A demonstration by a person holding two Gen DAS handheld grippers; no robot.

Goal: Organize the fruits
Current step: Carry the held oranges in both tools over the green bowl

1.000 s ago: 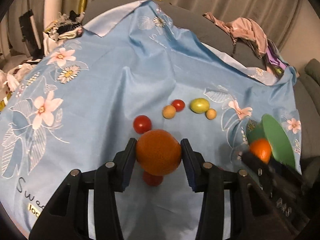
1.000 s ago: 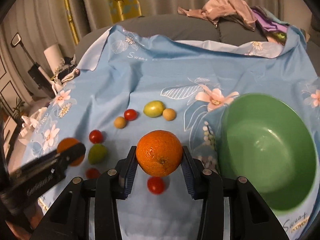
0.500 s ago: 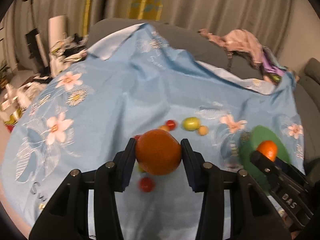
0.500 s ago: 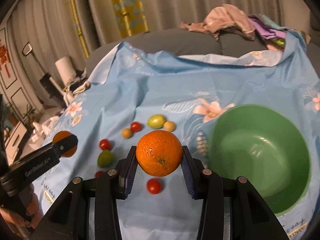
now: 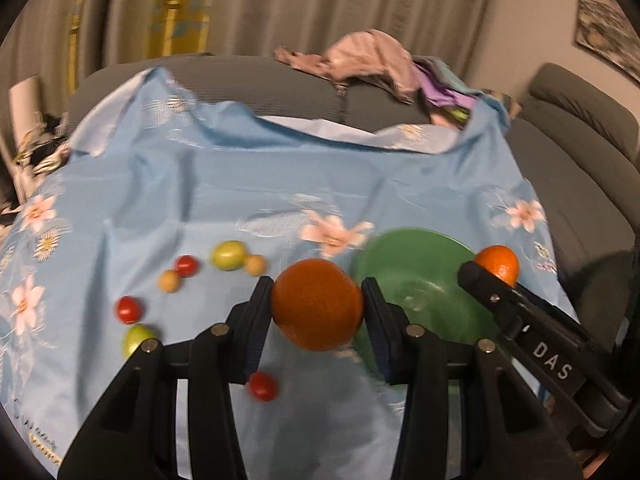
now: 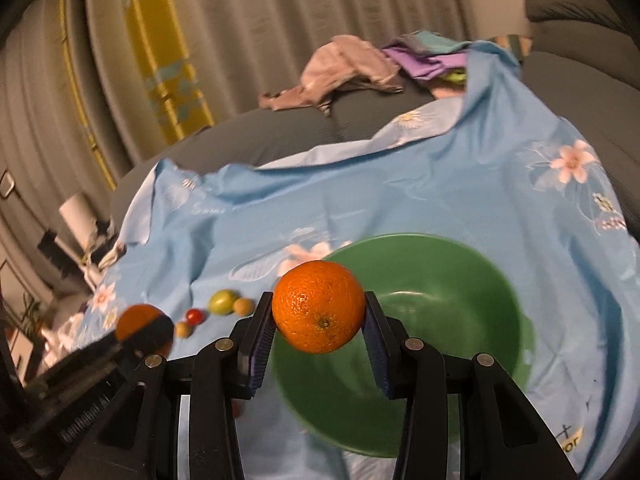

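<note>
My left gripper (image 5: pixel 317 308) is shut on an orange (image 5: pixel 317 305), held above the blue flowered cloth (image 5: pixel 240 184) just left of the green bowl (image 5: pixel 416 256). My right gripper (image 6: pixel 319 312) is shut on a second orange (image 6: pixel 319 306) and hangs over the bowl's (image 6: pixel 460 280) near left part. Each view shows the other gripper: the right one (image 5: pixel 490 270) with its orange (image 5: pixel 498 264) at the bowl's far right rim, the left one (image 6: pixel 144 326) with its orange (image 6: pixel 138 318) at the left. The bowl holds no fruit that I can see.
Small fruits lie loose on the cloth left of the bowl: red tomatoes (image 5: pixel 186 265) (image 5: pixel 129 309) (image 5: pixel 263 386), green fruits (image 5: pixel 228 255) (image 5: pixel 136 340) and tan balls (image 5: pixel 255 265) (image 5: pixel 169 281). Crumpled clothes (image 5: pixel 360 60) lie on the grey sofa (image 5: pixel 240 76) behind; curtains hang beyond.
Both grippers have risen and swung right toward the bowl, each still clamping its orange. The bowl has come from the right edge to just behind the left gripper's fingers and under the right one.
</note>
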